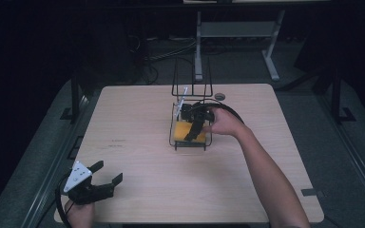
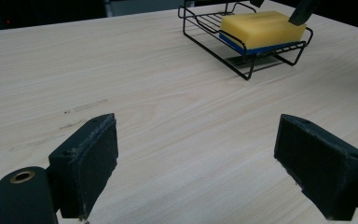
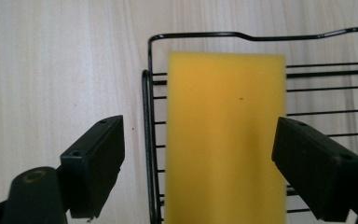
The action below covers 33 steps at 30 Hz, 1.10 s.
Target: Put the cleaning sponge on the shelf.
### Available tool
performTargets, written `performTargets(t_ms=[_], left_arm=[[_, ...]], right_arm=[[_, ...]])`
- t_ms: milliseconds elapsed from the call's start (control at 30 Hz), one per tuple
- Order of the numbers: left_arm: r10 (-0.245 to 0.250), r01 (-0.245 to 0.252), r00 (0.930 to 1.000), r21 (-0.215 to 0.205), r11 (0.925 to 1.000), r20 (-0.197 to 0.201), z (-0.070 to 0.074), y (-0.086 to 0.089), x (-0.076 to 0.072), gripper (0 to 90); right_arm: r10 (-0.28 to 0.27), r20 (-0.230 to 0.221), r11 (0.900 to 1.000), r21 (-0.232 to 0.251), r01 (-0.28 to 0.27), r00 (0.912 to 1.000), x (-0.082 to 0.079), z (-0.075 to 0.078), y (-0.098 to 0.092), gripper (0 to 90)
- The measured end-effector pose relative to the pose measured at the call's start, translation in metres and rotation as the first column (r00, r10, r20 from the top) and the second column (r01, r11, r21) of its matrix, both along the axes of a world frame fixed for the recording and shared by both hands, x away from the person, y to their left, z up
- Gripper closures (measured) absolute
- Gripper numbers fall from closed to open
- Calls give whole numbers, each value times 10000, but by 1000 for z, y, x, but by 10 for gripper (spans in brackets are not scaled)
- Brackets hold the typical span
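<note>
- Left gripper (image 1: 105, 175) sits at the near-left table corner, jaws spread wide, nothing between them. Looks parked there to stay clear of the work; its own view faces across the table (image 2: 168, 93) toward the rack.
- Right gripper (image 1: 196, 127) is out at mid-table, directly over the sponge (image 1: 188, 131), pointing down. Jaws released and wide, one on each side of the sponge in the right gripper view, not touching it. My read: lined up to pinch across the short width, either just before a grab or just after a drop — can't tell which.
- Sponge (image 3: 226, 135) lies flat in the black wire rack (image 3: 150, 135), long axis along the rack, pushed close to one end rail.
- Sponge look: yellow foam top, rectangular, clean apart from one tiny dark speck; left gripper view shows a thin blue layer underneath (image 2: 261, 30). Likely soft, so it should compress under the pads.
- Rack (image 1: 191, 142) stands on short wire feet; a taller wire frame rises at its far end.
</note>
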<state>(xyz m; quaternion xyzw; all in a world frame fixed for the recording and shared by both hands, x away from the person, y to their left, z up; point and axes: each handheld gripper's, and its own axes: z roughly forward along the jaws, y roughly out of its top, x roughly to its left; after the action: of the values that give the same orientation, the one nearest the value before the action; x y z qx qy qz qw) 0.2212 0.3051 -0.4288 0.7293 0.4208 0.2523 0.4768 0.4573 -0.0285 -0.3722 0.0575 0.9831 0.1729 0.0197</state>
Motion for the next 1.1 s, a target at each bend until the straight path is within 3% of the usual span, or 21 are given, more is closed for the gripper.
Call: performTargets(t_ms=[333,433,1100], left_arm=[[-20,20,10000,22,10000,15,0,0,0,128],[-33,33,10000,29,10000,7,0,-1,0,128],[-42,42,10000,-7,10000,3,0,-1,0,128]], right_arm=[[4,-134,9997,242,-1,9999,-7,0,0,169],[25,-114,10000,10,-25,9999,-11,-3,-1,169],[414,136,9991,-26,-414,9991,-33,-5,6,169]])
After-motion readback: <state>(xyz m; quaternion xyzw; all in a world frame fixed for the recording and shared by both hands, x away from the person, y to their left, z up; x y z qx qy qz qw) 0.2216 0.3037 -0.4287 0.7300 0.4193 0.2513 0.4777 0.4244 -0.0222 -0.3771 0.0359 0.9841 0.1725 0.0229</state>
